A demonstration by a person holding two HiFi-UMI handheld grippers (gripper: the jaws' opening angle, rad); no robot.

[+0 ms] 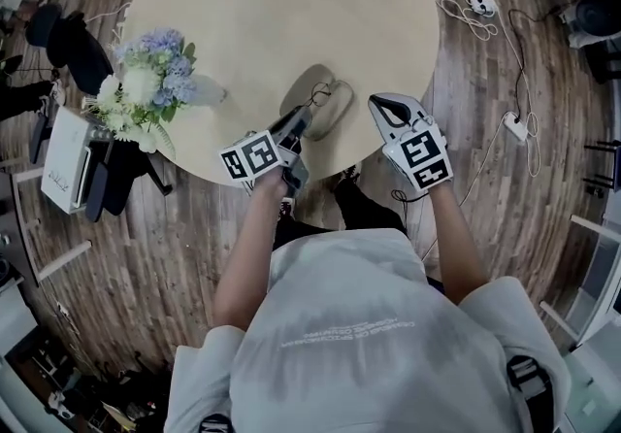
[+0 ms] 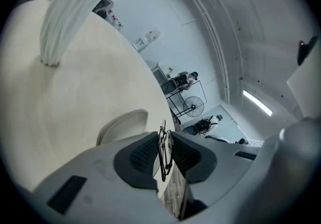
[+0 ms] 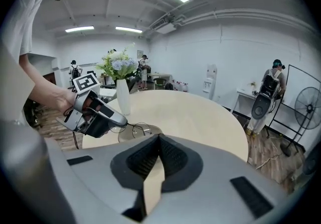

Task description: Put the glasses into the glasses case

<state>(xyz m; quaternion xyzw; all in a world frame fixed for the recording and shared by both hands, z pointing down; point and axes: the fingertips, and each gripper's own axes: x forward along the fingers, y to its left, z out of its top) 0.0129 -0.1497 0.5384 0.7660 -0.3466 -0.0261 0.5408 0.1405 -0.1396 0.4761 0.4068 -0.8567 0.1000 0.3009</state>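
Note:
The beige glasses case (image 1: 330, 107) lies open near the front edge of the round table (image 1: 272, 4). My left gripper (image 1: 299, 122) is shut on the thin wire glasses (image 1: 318, 91) and holds them just over the case. In the left gripper view the glasses (image 2: 164, 152) stand edge-on between the dark pads (image 2: 143, 155), with the case (image 2: 123, 123) beyond. My right gripper (image 1: 380, 107) hovers to the right of the case, shut and empty. Its own view shows the glasses (image 3: 134, 128) above the case (image 3: 143, 132), sticking out of the left gripper (image 3: 108, 117).
A white vase of blue and white flowers (image 1: 150, 86) stands at the table's left edge, and appears as a vase (image 2: 62, 22) and a vase (image 3: 123, 96) in the gripper views. Cables and a power strip (image 1: 514, 125) lie on the wooden floor to the right.

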